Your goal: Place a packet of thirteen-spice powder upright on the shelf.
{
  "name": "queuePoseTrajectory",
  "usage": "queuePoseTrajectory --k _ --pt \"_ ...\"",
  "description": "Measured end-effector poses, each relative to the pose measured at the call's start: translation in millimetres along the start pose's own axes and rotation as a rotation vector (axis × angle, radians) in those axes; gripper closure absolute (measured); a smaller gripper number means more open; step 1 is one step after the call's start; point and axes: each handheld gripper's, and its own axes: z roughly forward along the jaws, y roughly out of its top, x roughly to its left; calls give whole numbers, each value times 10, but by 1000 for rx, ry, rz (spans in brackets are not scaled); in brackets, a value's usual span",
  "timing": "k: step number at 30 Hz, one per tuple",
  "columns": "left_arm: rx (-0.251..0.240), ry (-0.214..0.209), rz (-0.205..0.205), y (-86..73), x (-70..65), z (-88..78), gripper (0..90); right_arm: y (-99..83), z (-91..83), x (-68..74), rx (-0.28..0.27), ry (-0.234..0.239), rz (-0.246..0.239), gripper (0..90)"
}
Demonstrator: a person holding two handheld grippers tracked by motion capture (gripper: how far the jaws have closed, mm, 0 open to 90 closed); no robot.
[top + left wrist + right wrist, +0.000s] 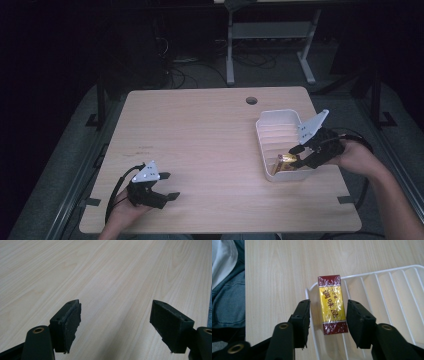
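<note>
My left gripper [167,186] sits low near my edge, jaws spread with nothing between them. Right gripper [299,155] angles down and leftward, jaws parted, pads off both sides.

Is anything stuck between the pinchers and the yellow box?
No. The yellow-and-red wrapped box lies in the white wire basket, between the right gripper and its open jaws, with clear gaps on both sides.

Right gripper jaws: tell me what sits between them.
In the right gripper view, a yellow and dark-red box lies between the pads of the right gripper, with gaps either side, over the corner of the white basket.
</note>
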Motion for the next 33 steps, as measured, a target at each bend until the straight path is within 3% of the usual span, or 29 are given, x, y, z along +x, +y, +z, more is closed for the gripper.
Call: queuePoseTrajectory --k 18,33 --pt "1 4 -12 -16 12 -3 227 -286 -235 129 -89 -46 80 471" --pt "1 3 -15 -19 13 -1 227 -478 -264 208 -99 -60 119 460"
